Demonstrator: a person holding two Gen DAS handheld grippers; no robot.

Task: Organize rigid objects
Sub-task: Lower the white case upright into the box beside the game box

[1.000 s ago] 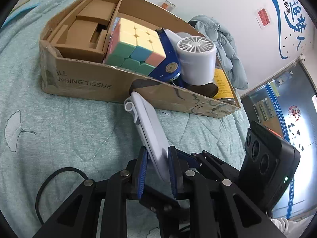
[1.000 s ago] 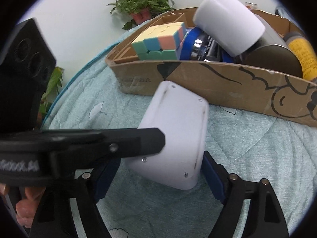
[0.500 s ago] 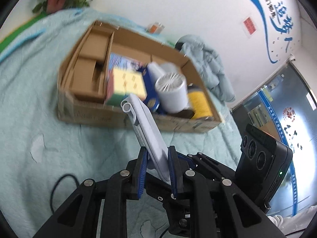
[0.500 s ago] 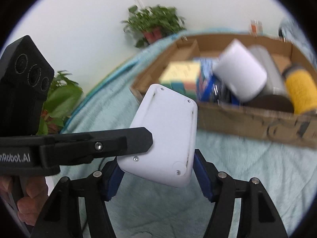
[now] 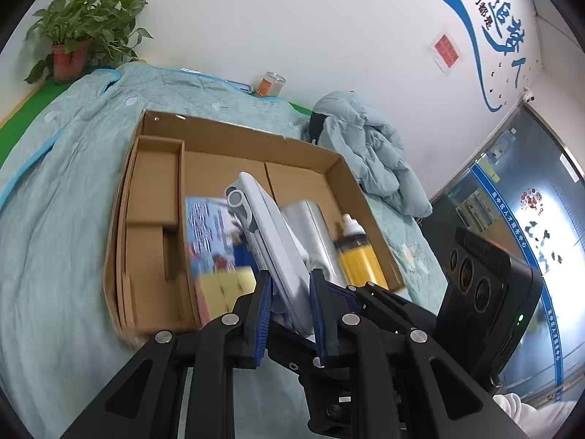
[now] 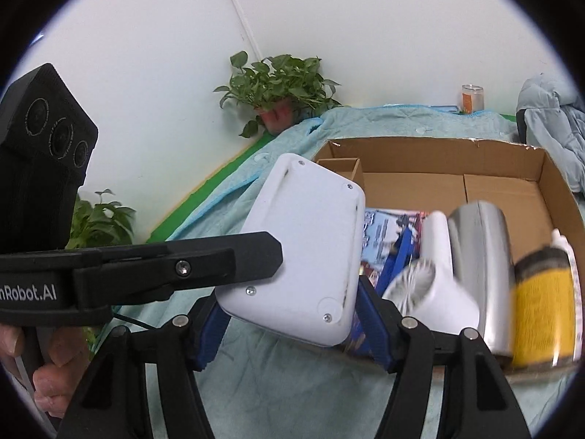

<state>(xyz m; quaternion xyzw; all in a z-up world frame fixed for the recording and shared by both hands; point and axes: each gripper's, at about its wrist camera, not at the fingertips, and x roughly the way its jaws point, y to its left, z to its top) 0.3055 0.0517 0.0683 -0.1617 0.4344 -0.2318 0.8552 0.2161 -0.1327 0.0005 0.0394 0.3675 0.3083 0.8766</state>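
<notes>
The cardboard box [image 5: 234,146] sits on the bedspread [image 5: 55,219]. In the box, a smaller carton [image 5: 153,197] fills its left end; to the right of that lies a printed packet [image 5: 208,234], then a metal can [image 5: 310,226], then a bottle [image 5: 358,256] at its right wall. Behind the box a jar [image 5: 270,84] stands by the wall, a potted plant [image 5: 78,33] far left, a jacket [image 5: 369,150] to the right.
</notes>
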